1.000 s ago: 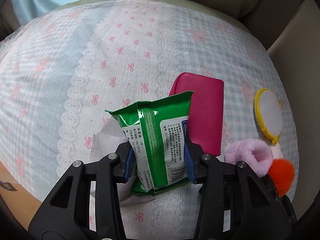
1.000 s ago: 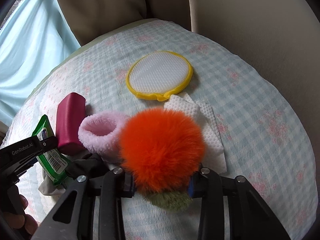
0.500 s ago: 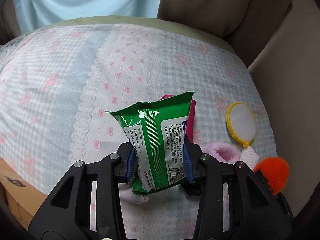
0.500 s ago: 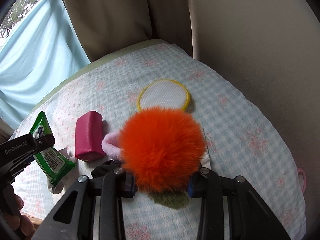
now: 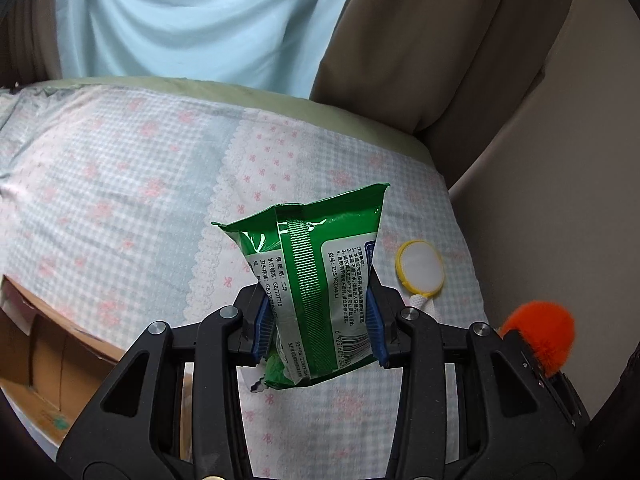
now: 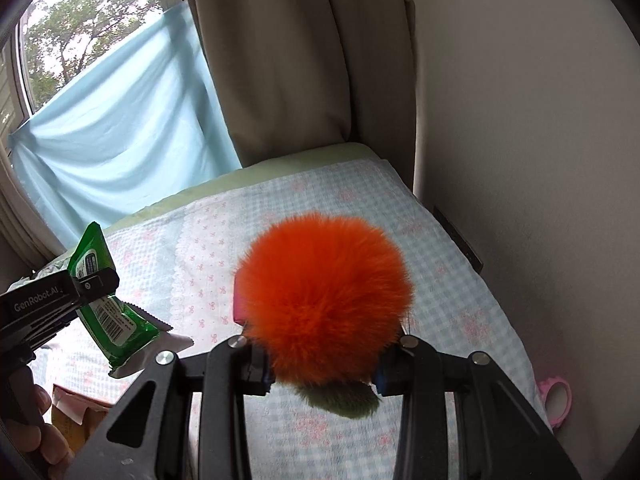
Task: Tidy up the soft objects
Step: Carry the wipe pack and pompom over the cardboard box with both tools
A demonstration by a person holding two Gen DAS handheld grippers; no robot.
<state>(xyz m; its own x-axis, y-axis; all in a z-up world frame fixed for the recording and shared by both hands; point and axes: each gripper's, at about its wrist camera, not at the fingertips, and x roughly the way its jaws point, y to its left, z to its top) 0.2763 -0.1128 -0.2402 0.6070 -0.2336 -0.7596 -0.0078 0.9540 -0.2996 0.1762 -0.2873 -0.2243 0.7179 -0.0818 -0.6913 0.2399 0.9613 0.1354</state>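
Left tongs [image 5: 316, 320] clamp green wipes pack [image 5: 320, 280], right tongs [image 6: 322, 364] clamp orange pompom [image 6: 324, 300]; slick film could slip downward, fluffy fur compress and pull free.

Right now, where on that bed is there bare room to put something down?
The checked bedspread left of the lace strip, toward the blue curtain, is bare. It is crowded near the round yellow-rimmed pad.

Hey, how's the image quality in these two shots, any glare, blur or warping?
Left wrist view: glare streaks on the green pack, text sharp, fisheye bends the bed edge. Right wrist view: window blown out, pompom fuzzy, corners vignetted.
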